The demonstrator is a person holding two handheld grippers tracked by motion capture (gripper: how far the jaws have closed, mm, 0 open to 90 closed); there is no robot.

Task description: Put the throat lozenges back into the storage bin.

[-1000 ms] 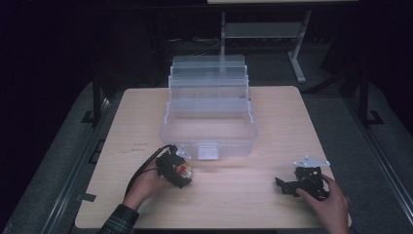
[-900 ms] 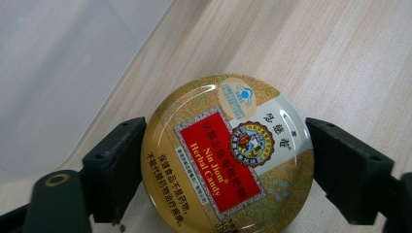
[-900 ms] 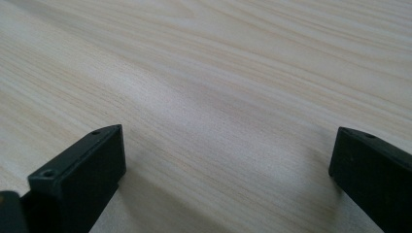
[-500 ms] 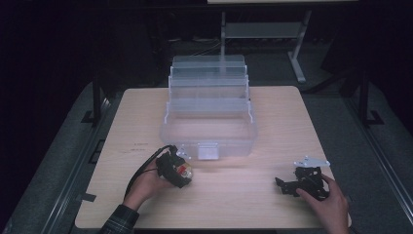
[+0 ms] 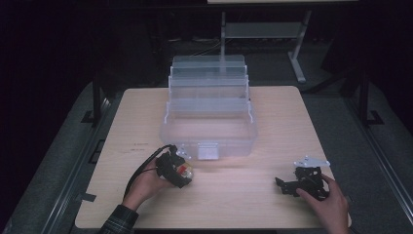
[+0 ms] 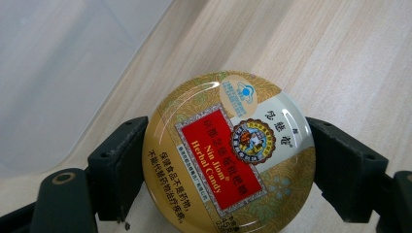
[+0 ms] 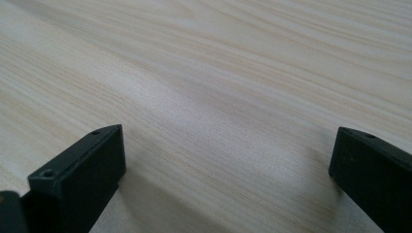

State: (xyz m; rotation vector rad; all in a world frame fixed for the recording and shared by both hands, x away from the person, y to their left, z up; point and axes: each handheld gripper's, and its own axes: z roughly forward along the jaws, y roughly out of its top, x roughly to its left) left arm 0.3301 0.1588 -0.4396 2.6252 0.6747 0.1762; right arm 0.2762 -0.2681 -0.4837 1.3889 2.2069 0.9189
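The herbal candy tin [image 6: 228,153] is clamped across its rim by the left tool [image 5: 176,169], held just in front of the clear tiered box [image 5: 209,114] — probably for loading. The right tool [image 5: 297,184] is rested on the worktop [image 5: 272,126], jaws apart — nothing is gripped.

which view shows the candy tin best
The left gripper view: the candy tin sits large between the jaws, label readable. The high view shows it as a small red-and-gold spot in the left gripper.
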